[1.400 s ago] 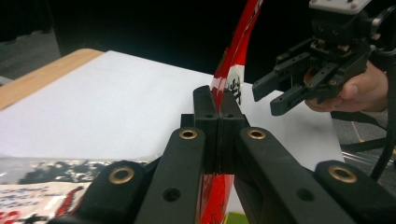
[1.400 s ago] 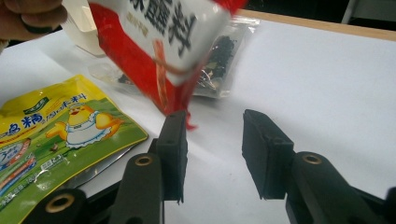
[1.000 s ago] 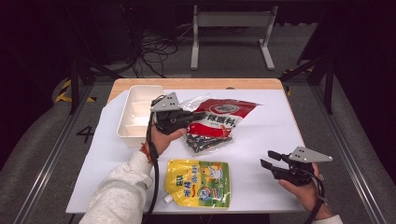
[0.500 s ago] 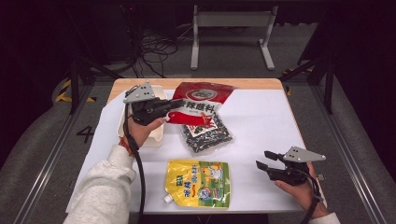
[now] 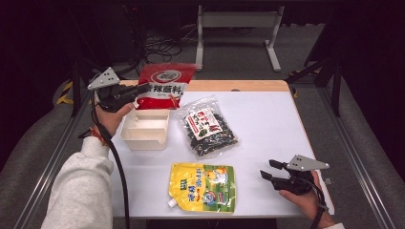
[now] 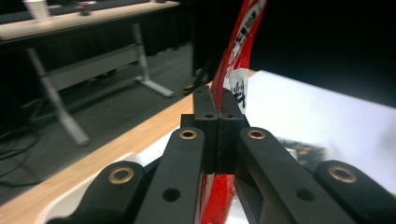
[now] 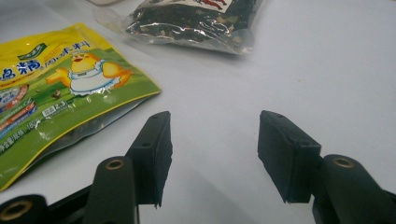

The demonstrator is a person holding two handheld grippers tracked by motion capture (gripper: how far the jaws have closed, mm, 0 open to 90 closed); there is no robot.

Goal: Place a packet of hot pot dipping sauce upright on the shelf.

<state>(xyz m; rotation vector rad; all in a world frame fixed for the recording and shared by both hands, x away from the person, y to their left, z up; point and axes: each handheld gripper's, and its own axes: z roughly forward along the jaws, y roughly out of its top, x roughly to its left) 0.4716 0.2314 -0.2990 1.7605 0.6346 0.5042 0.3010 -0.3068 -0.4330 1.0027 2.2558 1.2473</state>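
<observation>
Room: dim workspace with dark floor, a tangle of cables and a metal frame stand behind a white surface (image 5: 267,124) with a wooden far edge.
Red packet: the red packet (image 5: 165,86) hangs in the air over the back left part of the surface, above and just behind the white tray (image 5: 143,138), pinched at its edge so it dangles flat and upright.
Left gripper: the left gripper (image 5: 143,89) is clamped tight on the red packet; in the left gripper view the pads (image 6: 208,121) meet with the thin red film (image 6: 233,56) running up between them.
Left arm pose: forearm in a pale sleeve reaches forward along the left side, wrist raised, gripper pointing level toward the right.
Why held so: my guess is that the packet is being carried to the tray, which sits empty right beneath it with a divider inside.
Right gripper: the right gripper (image 5: 268,171) has its jaws apart with nothing between them, and they have just been opening; it hovers low at the near right corner.
Right hand pose: palm under the tool, jaws aimed left toward the yellow pouch (image 5: 203,187).
Waiting items: yellow pouch lies flat near the front; the clear bag of dark bits (image 5: 207,128) lies just right of the tray, likely next in line.
</observation>
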